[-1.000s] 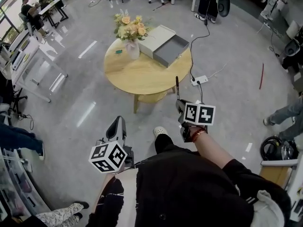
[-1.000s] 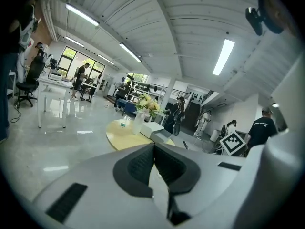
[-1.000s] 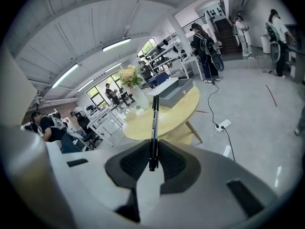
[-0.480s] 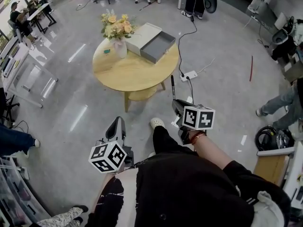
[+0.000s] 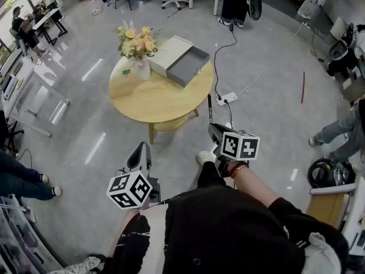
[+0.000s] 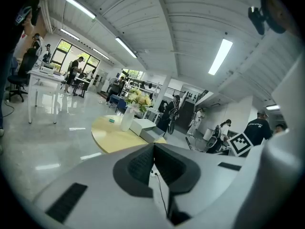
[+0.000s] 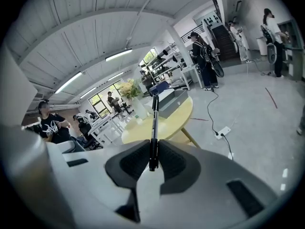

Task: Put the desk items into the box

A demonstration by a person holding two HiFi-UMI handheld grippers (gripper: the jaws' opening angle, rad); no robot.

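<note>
Grey polished floor, head view: round pale wooden table (image 5: pixel 157 96) bearing an open grey-and-white rectangular box (image 5: pixel 188 65) beside a white vase of flowers (image 5: pixel 137 45); left gripper (image 5: pixel 141 153) and right gripper (image 5: pixel 215 132) both off the table's near edge, a slim black pen (image 5: pixel 210 108) pointing toward the table. Left gripper view: jaws pressed together, nothing between. Right gripper view: jaws clamped on the pen, table beyond.

On the table (image 5: pixel 154 99) we see the box (image 5: pixel 181 60), right of the vase (image 5: pixel 141 69); right of the table, a power strip (image 5: pixel 227 100).
</note>
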